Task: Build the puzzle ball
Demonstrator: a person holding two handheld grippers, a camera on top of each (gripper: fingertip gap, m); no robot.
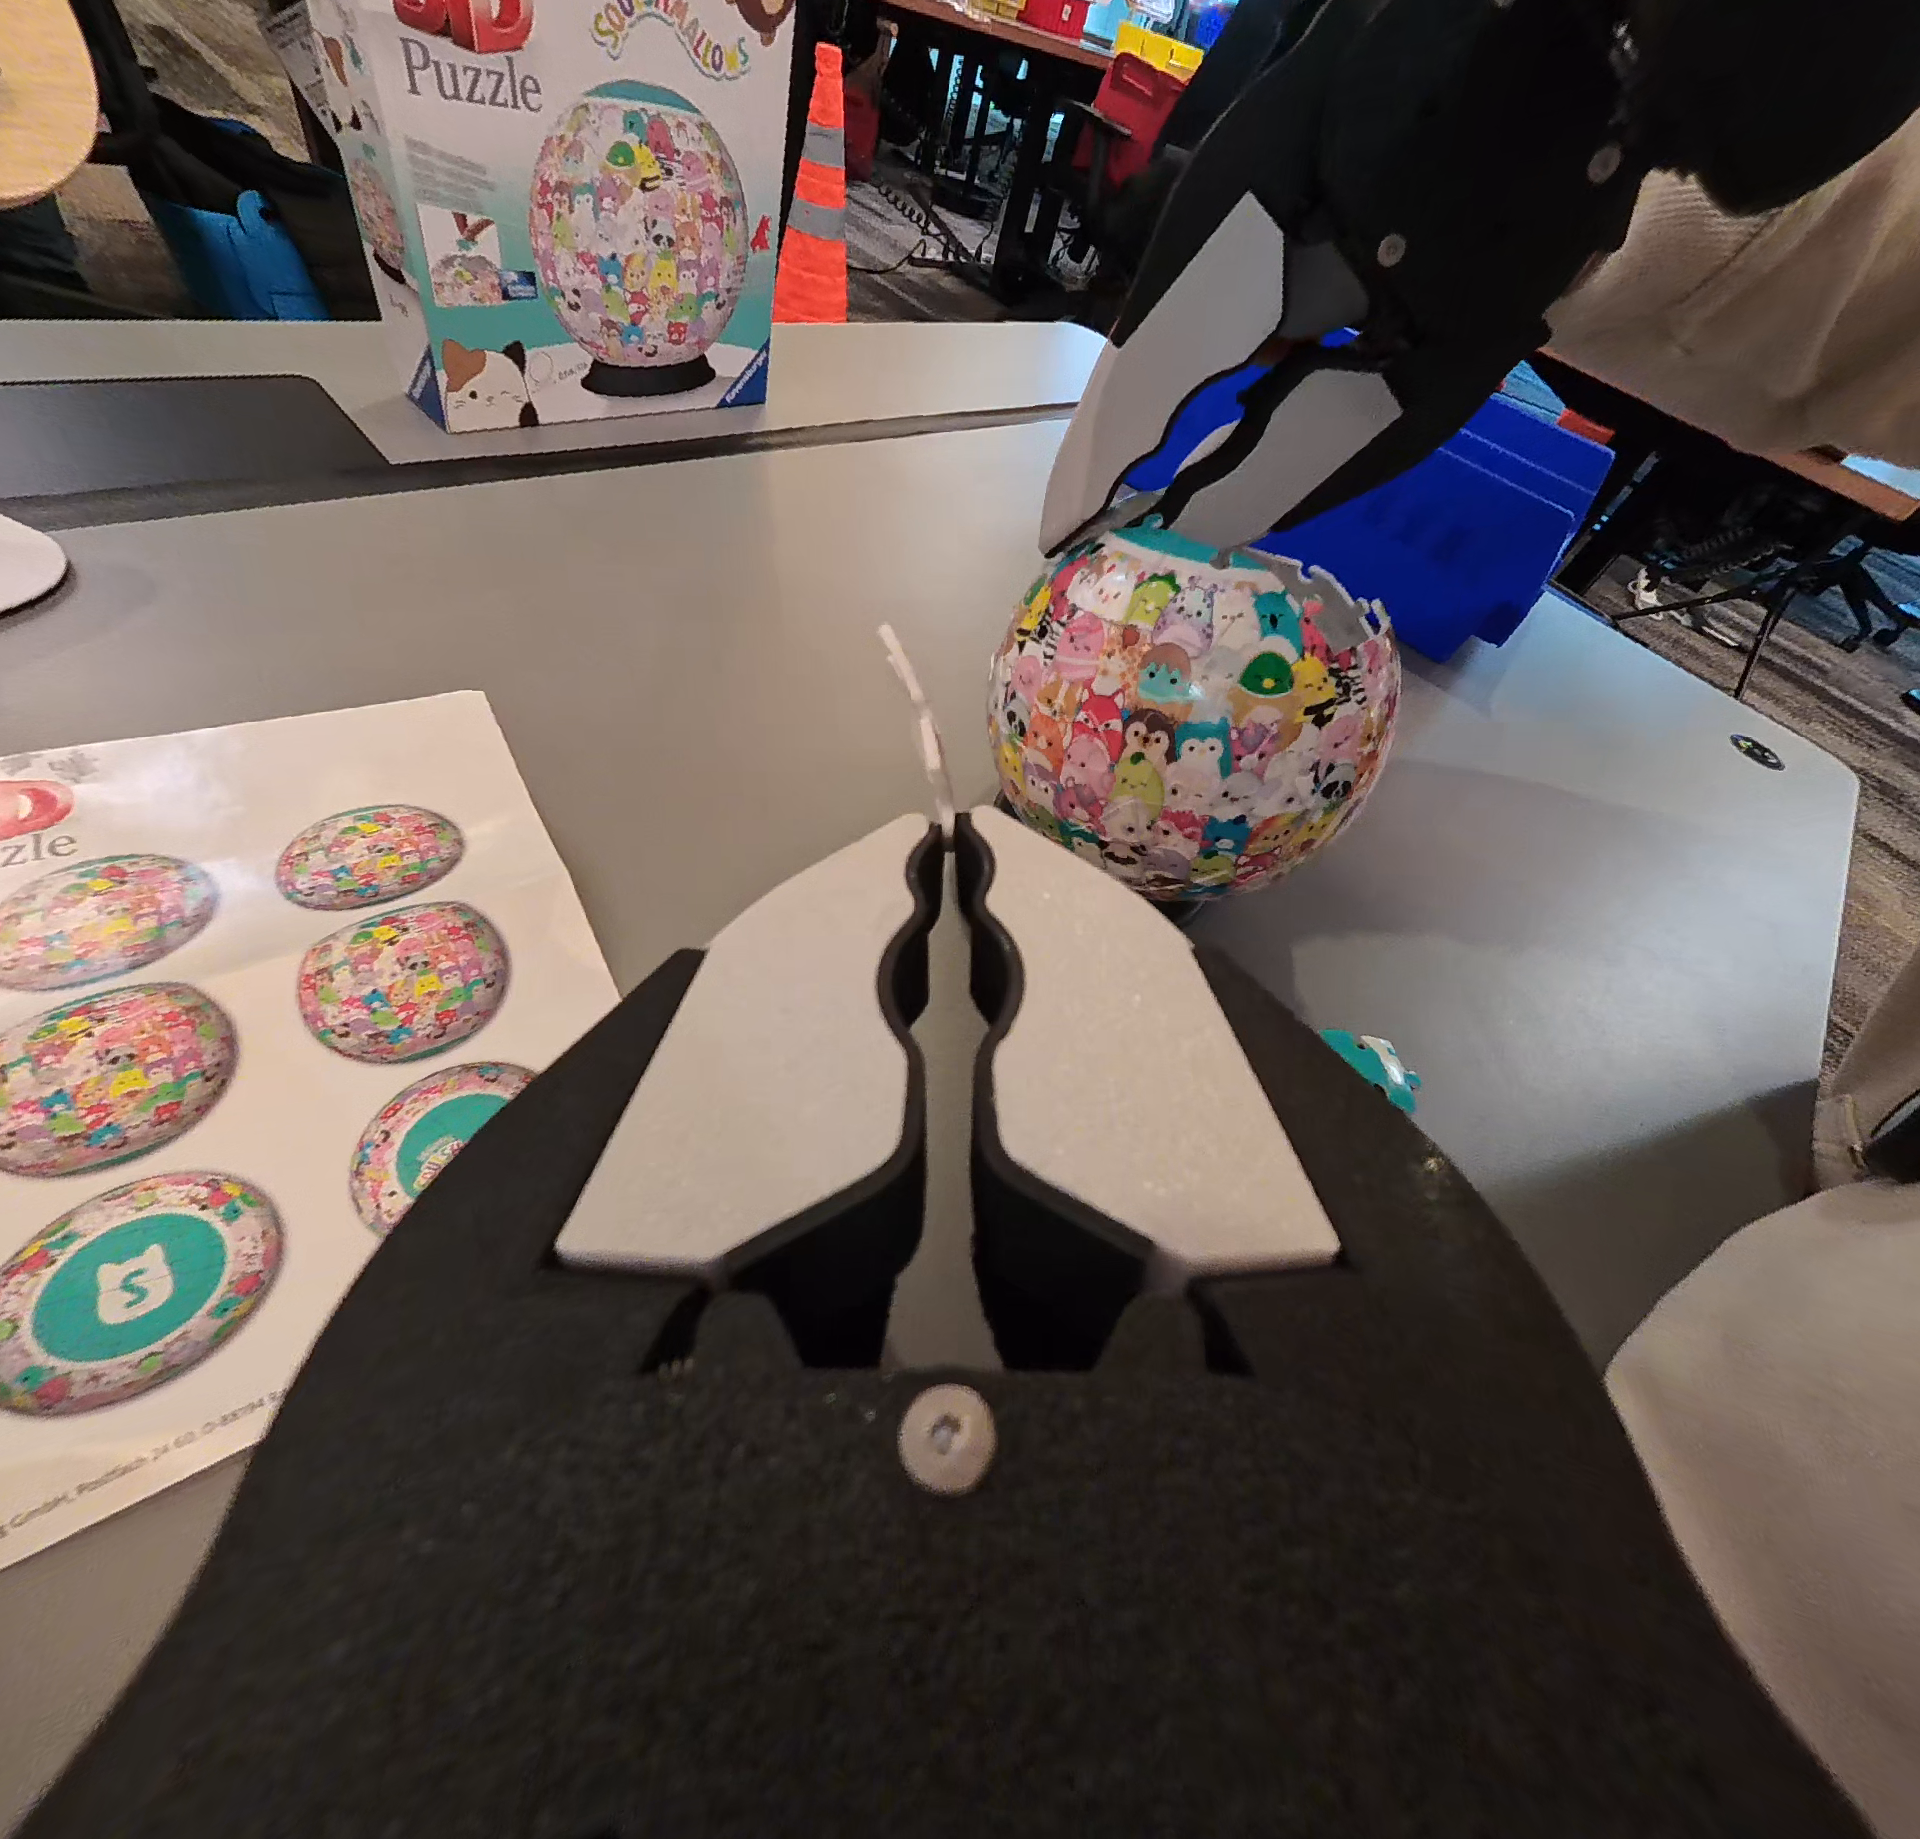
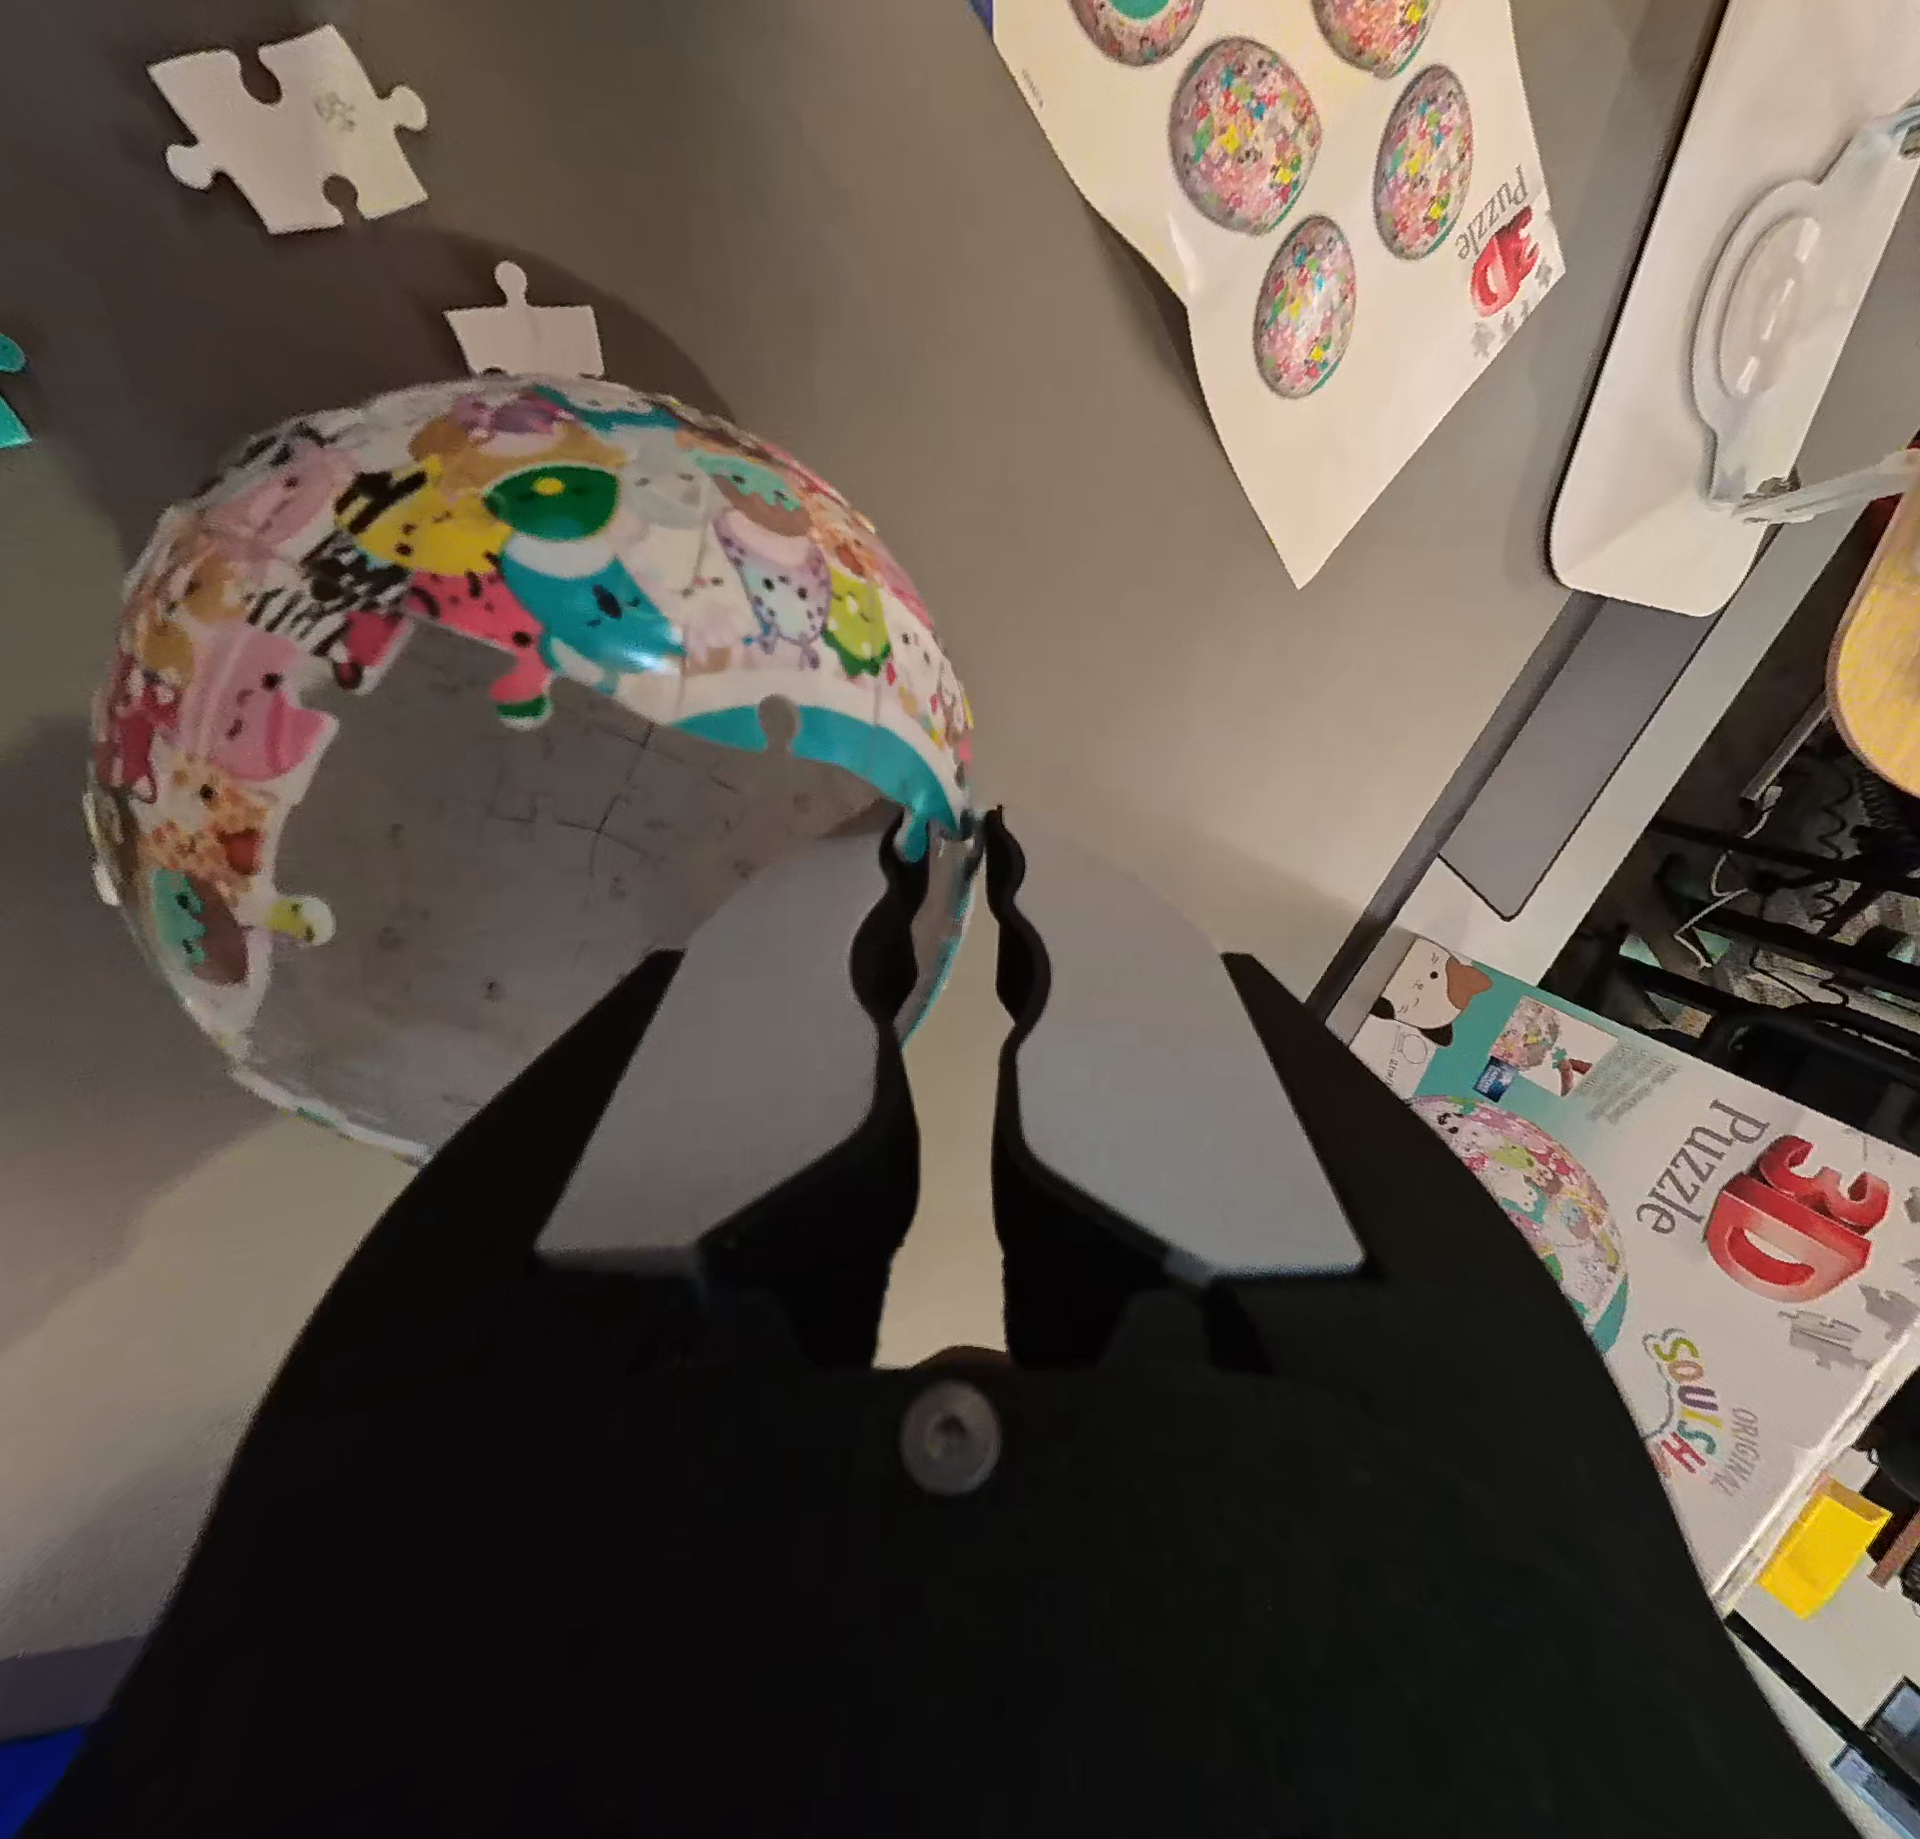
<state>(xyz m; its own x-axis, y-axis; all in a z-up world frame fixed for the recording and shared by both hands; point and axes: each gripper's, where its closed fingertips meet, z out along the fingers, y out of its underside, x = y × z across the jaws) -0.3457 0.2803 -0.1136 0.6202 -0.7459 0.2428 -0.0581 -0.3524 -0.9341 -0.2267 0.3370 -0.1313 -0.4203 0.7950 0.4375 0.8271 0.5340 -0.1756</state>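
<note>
right gripper pinches puzzle ball rim; left gripper grips piece.

My left hand-held gripper points level and forward, its fingers pinched nearly together on a thin white puzzle piece held edge-on. My right hand-held gripper angles steeply down, its fingertips clamped on the puzzle ball rim.

Puzzle ball right of sheet, box behind.

Black claw bodies, pale grey finger plates, silver screw; beige sleeve.
</note>
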